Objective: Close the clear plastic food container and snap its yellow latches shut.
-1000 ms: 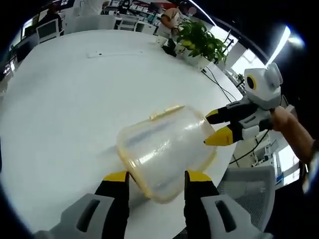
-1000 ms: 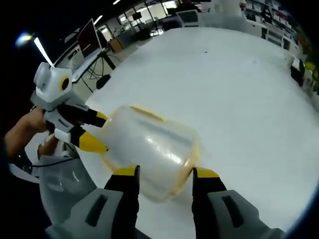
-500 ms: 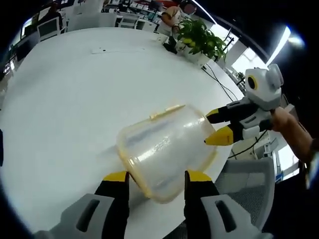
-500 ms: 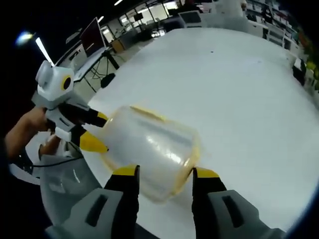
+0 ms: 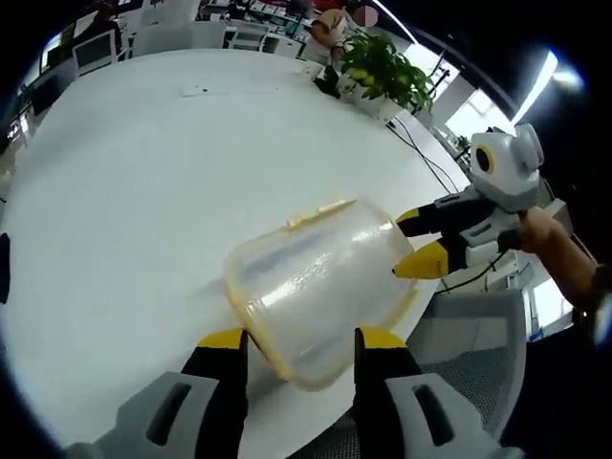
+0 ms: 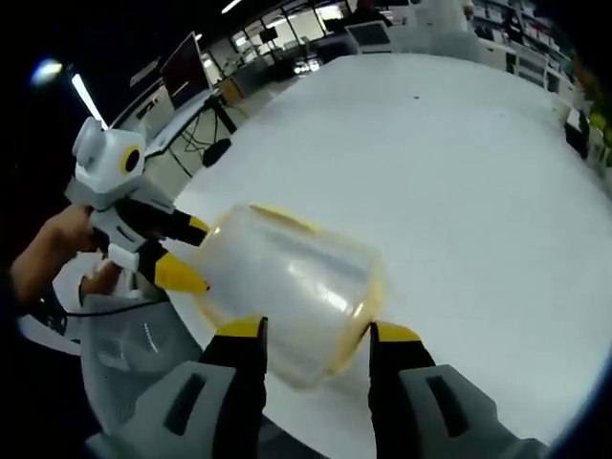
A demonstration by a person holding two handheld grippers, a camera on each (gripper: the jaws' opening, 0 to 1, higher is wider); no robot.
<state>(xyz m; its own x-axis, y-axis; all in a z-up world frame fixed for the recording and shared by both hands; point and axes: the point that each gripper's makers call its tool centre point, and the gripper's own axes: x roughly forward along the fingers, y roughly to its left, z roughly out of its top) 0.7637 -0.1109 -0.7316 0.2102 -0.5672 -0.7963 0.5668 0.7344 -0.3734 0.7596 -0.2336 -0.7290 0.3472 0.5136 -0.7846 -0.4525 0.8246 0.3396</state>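
Observation:
The clear plastic container [image 5: 306, 277] with a yellow rim is held in the air above the white table [image 5: 143, 163], lying on its side between the two grippers. My left gripper [image 5: 301, 338] is shut on its near end. My right gripper [image 5: 397, 247] holds the far end from the right. A yellow latch [image 5: 320, 212] lies along the upper edge. In the right gripper view the same container [image 6: 287, 277] sits between my right gripper's [image 6: 316, 330] jaws, and my left gripper [image 6: 204, 256] presses its other end. A latch [image 6: 282, 218] shows on top.
A potted plant [image 5: 382, 72] stands at the table's far edge with cables beside it. A grey mesh chair [image 5: 478, 354] is under the table edge near the container, also seen as the chair [image 6: 124, 354]. A hand [image 6: 48, 253] holds the left gripper. Desks and monitors stand beyond.
Both views have drifted a little over the table, so the grippers have moved together with the container. The container keeps its place between the jaws.

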